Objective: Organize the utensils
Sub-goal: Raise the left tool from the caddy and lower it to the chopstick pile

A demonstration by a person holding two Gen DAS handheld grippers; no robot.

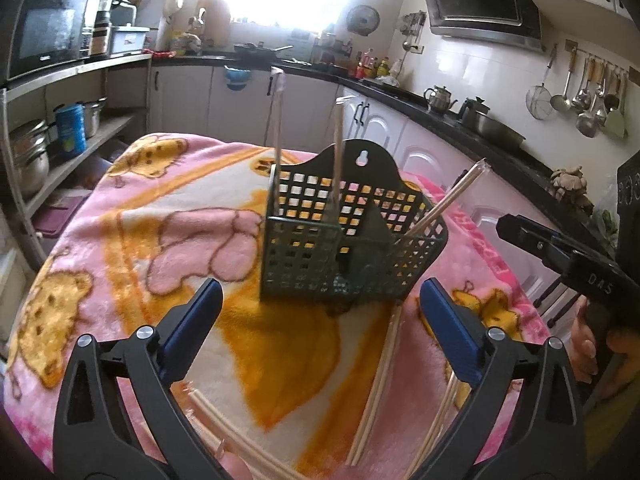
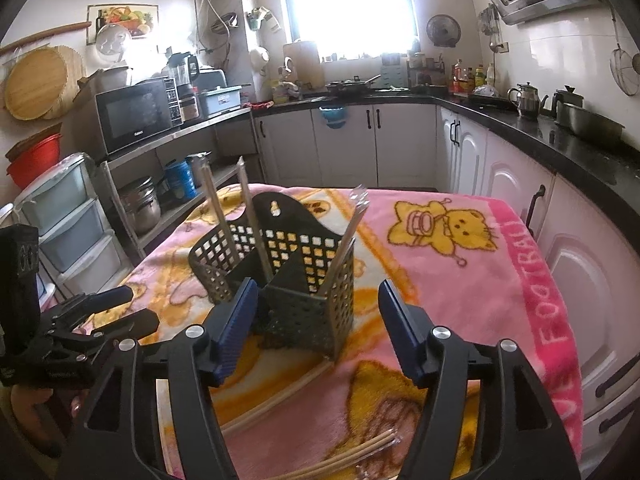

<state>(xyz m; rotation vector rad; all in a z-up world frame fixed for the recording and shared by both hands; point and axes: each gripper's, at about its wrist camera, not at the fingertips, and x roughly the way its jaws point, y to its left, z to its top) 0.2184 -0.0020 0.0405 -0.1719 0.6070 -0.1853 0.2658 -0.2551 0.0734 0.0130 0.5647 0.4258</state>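
On the left of the pink cartoon-print blanket (image 1: pixel 132 240), the left gripper (image 1: pixel 320 312) hangs low with its blue-padded jaws spread wide and nothing between them, and a loose wrapped chopstick pair (image 1: pixel 224 432) lies on the fabric just under it. My guess is it sits there because the next pickup is that pair. In the middle stands the dark perforated utensil caddy (image 1: pixel 304 256), its hanging tab to the rear. Wrapped pairs already lean upright inside: two in the left compartment (image 1: pixel 338 152) and one tilted out of the right compartment (image 1: pixel 448 200), propped by the mesh walls. Just right of the caddy's base, more loose chopsticks (image 1: pixel 380 368) lie flat, still to be sorted. Further right, the right gripper (image 2: pixel 316 320) points at the caddy's near corner, jaws partly apart and empty, with more chopsticks (image 2: pixel 344 456) below it.
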